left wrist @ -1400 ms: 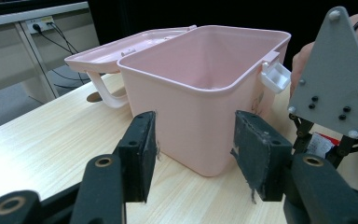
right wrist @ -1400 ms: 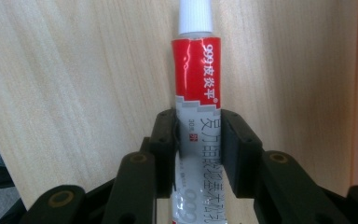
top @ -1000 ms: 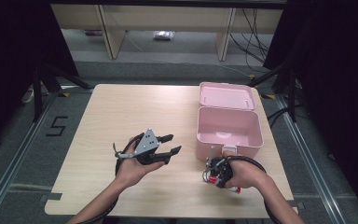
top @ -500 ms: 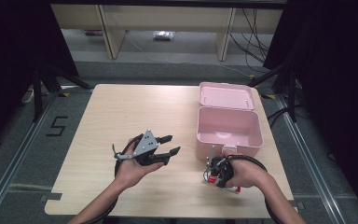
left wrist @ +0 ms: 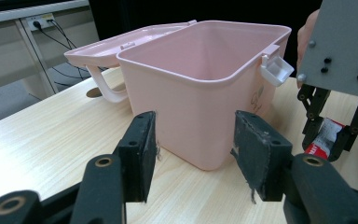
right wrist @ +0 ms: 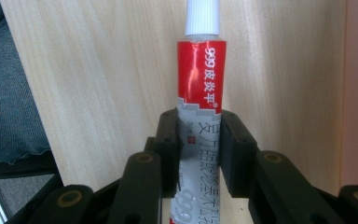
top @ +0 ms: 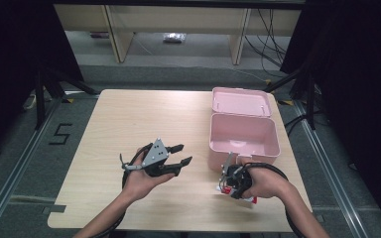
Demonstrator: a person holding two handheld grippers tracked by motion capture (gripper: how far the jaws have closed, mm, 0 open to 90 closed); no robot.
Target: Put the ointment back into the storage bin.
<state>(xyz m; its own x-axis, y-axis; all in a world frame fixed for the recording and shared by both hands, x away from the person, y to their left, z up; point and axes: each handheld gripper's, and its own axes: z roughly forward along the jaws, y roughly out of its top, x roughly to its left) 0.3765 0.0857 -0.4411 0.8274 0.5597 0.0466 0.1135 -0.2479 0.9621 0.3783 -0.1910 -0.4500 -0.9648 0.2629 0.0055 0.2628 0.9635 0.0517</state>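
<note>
The tube (right wrist: pixel 200 88) is clamped mid-body by the right hand-held gripper (right wrist: pixel 199 149), low on the tabletop (top: pixel 129 119) at lower right, probably for dropping into the open box (top: pixel 243 136). The left hand-held gripper (left wrist: pixel 193 154) is kept apart, empty.

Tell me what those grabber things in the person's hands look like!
Each hand-held gripper is black, with two jointed jaws ending in flat pads and brass-coloured pivot rings. The left hand-held gripper carries a grey three-cornered plate with small screws on top. Black cables trail from it and from the right hand-held gripper.
</note>
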